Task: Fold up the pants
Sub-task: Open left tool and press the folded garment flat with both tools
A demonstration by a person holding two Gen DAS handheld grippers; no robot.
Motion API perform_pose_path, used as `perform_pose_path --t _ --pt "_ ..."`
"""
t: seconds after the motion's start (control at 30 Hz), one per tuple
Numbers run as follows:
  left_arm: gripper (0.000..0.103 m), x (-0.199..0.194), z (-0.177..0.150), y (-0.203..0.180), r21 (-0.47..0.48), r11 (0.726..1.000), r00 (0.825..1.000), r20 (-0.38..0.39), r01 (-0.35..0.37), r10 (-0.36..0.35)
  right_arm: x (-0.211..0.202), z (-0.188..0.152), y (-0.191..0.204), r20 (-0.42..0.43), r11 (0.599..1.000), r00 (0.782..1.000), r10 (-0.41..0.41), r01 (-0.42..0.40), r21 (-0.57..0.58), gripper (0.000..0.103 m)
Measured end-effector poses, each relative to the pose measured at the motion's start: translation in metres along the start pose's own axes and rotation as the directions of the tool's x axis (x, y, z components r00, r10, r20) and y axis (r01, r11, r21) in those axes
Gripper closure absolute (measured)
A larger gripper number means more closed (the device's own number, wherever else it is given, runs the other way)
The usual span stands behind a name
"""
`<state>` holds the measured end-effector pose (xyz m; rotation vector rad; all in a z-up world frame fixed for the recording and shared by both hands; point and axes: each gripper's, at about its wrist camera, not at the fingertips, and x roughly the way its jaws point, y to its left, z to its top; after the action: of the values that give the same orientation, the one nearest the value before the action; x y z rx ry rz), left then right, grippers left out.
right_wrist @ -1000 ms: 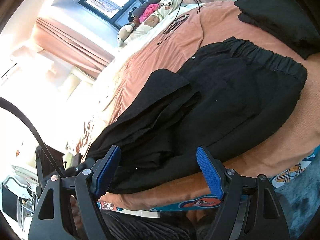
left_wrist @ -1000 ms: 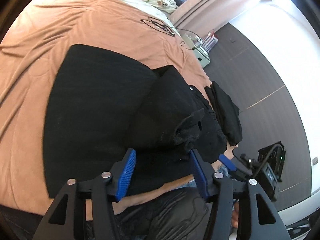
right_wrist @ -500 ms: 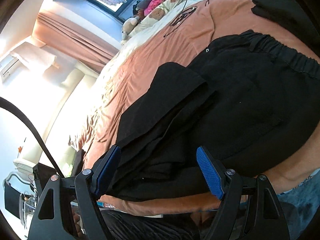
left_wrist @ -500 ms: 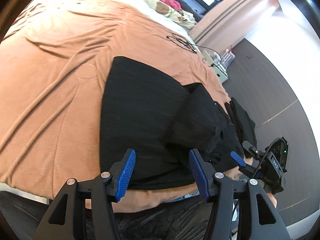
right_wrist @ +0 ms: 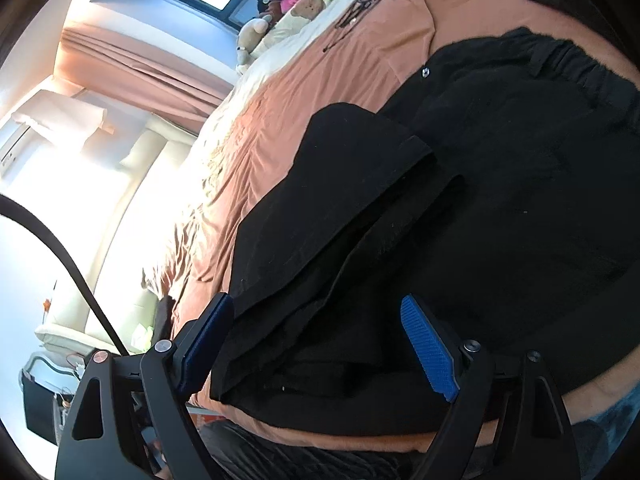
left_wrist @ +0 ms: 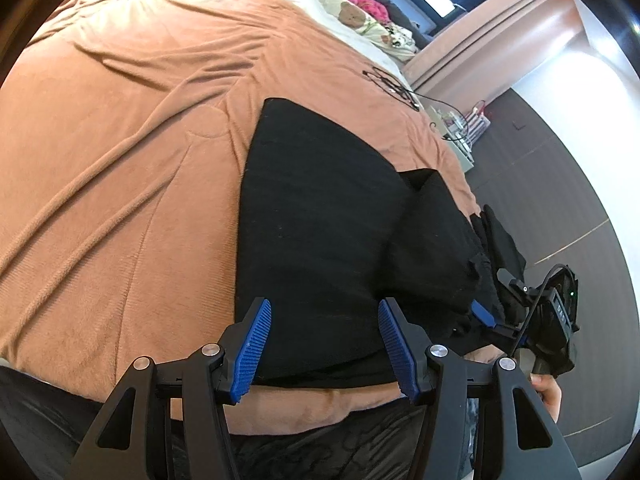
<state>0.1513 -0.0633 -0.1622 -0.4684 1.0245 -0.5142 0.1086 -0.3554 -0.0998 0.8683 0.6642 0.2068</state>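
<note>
While the black pants lie partly folded near the front edge of the bed, the left claw hovers over their near hem, jaws parted, gripping nothing. Over the bunched legs, the right claw has just been opening wider; cloth shows between its pads, unpinched.

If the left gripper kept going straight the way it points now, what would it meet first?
Most likely the black fabric pants spread on the orange-brown bedspread. The left gripper is open, nothing between its blue pads, with the near edge of the cloth just ahead; depth is hard to judge.
</note>
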Motion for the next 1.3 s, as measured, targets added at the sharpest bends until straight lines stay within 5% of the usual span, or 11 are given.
perform_pose_path --t 0.53,0.6,0.73,0.87,1.1,1.3 --pt "0.045 0.003 0.008 0.022 -0.053 0.998 1.000 -0.006 -0.017 0.016 0.036 0.028 -0.023 -0.015 0.986 0.999 0.035 -0.032 0.162 0.019" --pt "0.045 0.003 0.007 0.022 -0.056 0.998 1.000 -0.005 -0.012 0.012 0.033 0.024 -0.022 -0.017 0.988 1.000 0.024 -0.021 0.153 0.029" --pt "0.045 0.009 0.004 0.023 -0.061 0.998 1.000 -0.018 -0.018 0.017 0.028 0.023 -0.021 -0.006 0.987 1.000 0.028 -0.026 0.157 0.068" --pt "0.045 0.011 0.002 0.023 -0.059 0.998 1.000 -0.023 -0.020 0.019 0.013 0.027 -0.012 0.041 0.994 0.999 0.019 -0.023 0.107 0.080" --pt "0.045 0.010 0.004 0.023 -0.070 0.998 1.000 -0.020 -0.003 0.002 -0.008 0.028 0.012 0.073 1.000 0.997 0.002 -0.001 -0.010 0.082" --pt "0.045 0.012 0.007 0.024 -0.070 0.998 0.999 -0.031 0.008 -0.010 0.000 0.016 0.005 0.063 0.999 0.998 0.019 -0.022 0.049 0.073"
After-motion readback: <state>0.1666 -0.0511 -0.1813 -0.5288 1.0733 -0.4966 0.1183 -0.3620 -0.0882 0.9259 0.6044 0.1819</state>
